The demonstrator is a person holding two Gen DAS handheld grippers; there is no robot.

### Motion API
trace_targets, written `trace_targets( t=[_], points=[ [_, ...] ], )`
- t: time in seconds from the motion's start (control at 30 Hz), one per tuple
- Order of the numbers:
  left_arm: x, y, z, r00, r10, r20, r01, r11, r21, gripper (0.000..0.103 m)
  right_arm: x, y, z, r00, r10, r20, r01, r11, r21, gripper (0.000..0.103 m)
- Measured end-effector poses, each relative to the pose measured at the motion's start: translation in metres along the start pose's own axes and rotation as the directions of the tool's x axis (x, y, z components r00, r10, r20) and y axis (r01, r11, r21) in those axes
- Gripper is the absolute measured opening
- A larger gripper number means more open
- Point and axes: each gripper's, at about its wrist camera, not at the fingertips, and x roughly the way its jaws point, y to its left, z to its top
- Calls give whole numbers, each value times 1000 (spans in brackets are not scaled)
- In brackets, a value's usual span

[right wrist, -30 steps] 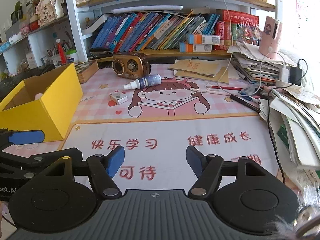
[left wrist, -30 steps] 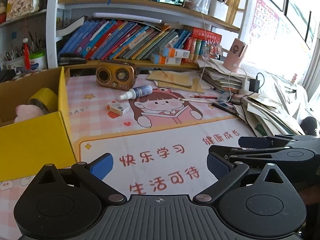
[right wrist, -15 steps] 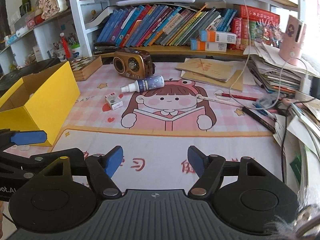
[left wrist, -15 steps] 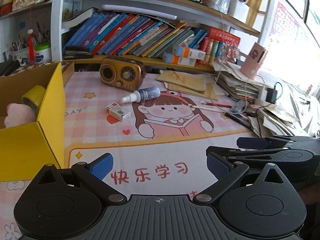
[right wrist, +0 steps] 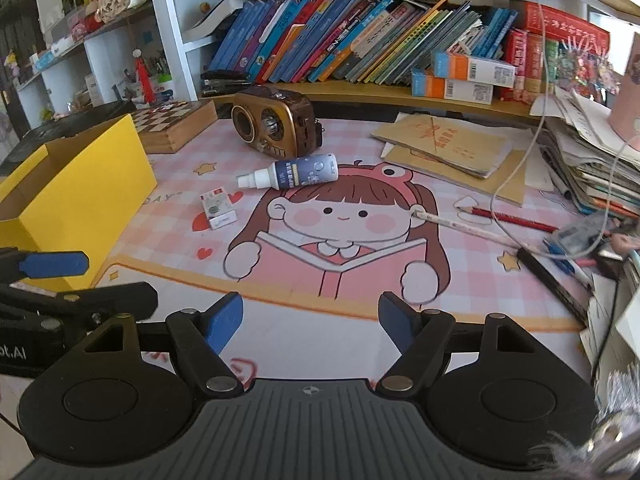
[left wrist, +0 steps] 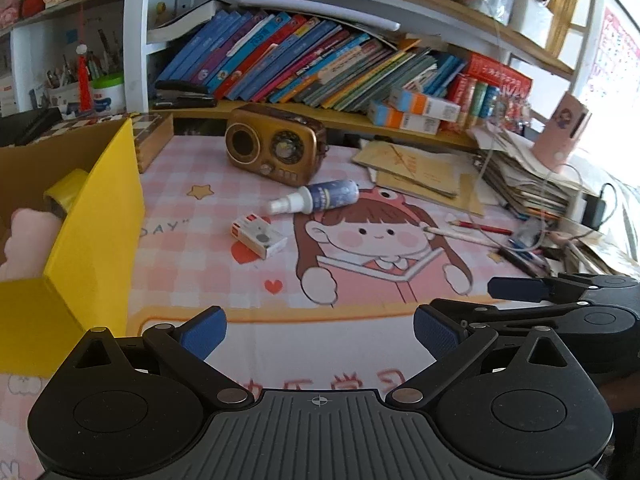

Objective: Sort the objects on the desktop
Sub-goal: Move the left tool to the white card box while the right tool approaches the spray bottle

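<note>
A yellow box [left wrist: 96, 240] stands at the left of the pink desk mat [left wrist: 320, 344]; it holds a yellow tape roll [left wrist: 64, 194] and a pink plush [left wrist: 28, 236]. A small white carton [left wrist: 259, 236] and a blue spray bottle [left wrist: 316, 199] lie on the mat ahead, with a brown retro radio [left wrist: 276, 148] behind them. They also show in the right wrist view: box [right wrist: 80, 196], carton [right wrist: 218, 209], bottle [right wrist: 294, 172], radio [right wrist: 276, 124]. My left gripper [left wrist: 318, 330] is open and empty. My right gripper [right wrist: 310, 320] is open and empty, beside the left one.
Pencils and pens [right wrist: 508, 216] lie at the mat's right side by stacked papers [right wrist: 592, 160] and a cable. Brown envelopes [right wrist: 448, 144] lie behind. A wooden chessboard box [right wrist: 172, 124] sits behind the yellow box. Bookshelves line the back.
Both grippers have moved forward over the mat toward the carton, bottle and radio, which now look larger. Both stay open and empty.
</note>
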Motion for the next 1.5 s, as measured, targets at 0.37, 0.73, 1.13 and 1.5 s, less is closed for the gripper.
trace_targets(
  t=[0.37, 0.73, 1.13, 1.5],
  points=[
    [40, 1, 24, 999, 44, 0, -44, 999, -16, 101, 44, -27, 30, 999, 44, 8, -43, 995, -87, 79],
    [88, 15, 51, 996, 93, -6, -93, 993, -70, 100, 95, -37, 67, 991, 135, 18, -123, 941, -316, 84],
    [130, 29, 63, 992, 111, -59, -118, 985, -127, 81, 136, -40, 89, 976, 219, -3, -196, 867, -459, 84],
    [149, 25, 58, 972, 215, -99, -215, 977, 9, 39, 166, -25, 108, 948, 304, -97, -296, 725, -622, 84]
  ],
)
